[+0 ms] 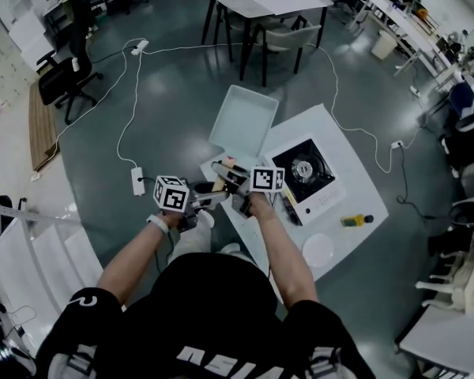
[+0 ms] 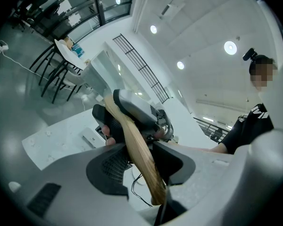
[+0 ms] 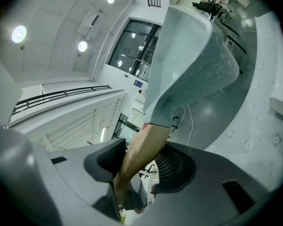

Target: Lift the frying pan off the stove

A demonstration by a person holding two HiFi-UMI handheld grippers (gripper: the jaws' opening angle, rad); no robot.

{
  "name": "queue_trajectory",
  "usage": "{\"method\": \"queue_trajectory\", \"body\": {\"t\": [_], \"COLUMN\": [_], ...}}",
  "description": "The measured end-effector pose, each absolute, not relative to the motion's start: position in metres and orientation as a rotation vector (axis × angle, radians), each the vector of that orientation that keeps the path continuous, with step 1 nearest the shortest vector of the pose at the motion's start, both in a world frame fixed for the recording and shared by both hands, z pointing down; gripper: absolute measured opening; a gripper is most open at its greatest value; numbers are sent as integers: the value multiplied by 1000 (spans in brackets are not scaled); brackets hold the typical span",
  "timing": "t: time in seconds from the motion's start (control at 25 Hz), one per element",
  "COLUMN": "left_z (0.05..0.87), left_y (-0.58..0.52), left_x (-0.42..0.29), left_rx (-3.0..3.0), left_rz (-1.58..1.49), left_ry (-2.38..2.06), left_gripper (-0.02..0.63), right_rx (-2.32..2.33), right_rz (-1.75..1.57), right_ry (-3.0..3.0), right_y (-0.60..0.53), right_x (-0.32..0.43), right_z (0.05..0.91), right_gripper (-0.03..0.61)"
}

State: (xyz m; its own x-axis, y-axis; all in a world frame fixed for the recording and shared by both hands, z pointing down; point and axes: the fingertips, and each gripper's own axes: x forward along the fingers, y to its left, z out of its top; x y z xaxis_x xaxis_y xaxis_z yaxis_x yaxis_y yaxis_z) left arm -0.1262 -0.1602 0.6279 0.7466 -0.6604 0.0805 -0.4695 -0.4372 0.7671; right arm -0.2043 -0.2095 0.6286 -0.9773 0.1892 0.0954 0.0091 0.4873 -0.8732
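The wooden handle (image 2: 134, 149) is clamped between the fingers (image 2: 111, 171) of the left gripper (image 2: 140, 166) and, nearer the pan, the fingers (image 3: 179, 166) of the right gripper (image 3: 140, 164). The frying pan (image 1: 242, 120) is held in the air, clear of the stove (image 1: 304, 172) and to its left, at the edge of the desk (image 1: 355, 188)

Speckled pan, wooden handle, matt plastic grippers.
The pan (image 3: 193, 65) has a matt, pale grey speckled coat; its handle (image 3: 148, 140) is smooth light wood. The left gripper (image 2: 140, 166) and right gripper (image 3: 141, 169) are matt grey plastic with ribbed black pads (image 2: 114, 166). Right of centre in the head view, the stove (image 1: 320, 181) has a black top on white; the floor (image 1: 174, 69) shines.
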Motion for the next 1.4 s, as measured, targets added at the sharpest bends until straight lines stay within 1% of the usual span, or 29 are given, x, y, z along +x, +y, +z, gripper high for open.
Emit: {"method": "queue_trajectory", "body": {"t": [0.76, 1.16, 1.4], "left_z": [626, 625, 627], "left_y": [-153, -146, -144], "left_x": [-123, -120, -120], "left_rx": [2124, 2134, 2132], "left_rz": [-286, -283, -279], "left_ry": [-837, -832, -829], "left_gripper": [158, 158, 158], "right_rx": [-160, -162, -136], "right_rz": [1533, 1469, 1488], "right_ry": [-2542, -2578, -2560], "right_y": [-201, -195, -195], "right_x": [-200, -198, -196], "right_z": [628, 622, 628], "right_gripper": [183, 183, 183]}}
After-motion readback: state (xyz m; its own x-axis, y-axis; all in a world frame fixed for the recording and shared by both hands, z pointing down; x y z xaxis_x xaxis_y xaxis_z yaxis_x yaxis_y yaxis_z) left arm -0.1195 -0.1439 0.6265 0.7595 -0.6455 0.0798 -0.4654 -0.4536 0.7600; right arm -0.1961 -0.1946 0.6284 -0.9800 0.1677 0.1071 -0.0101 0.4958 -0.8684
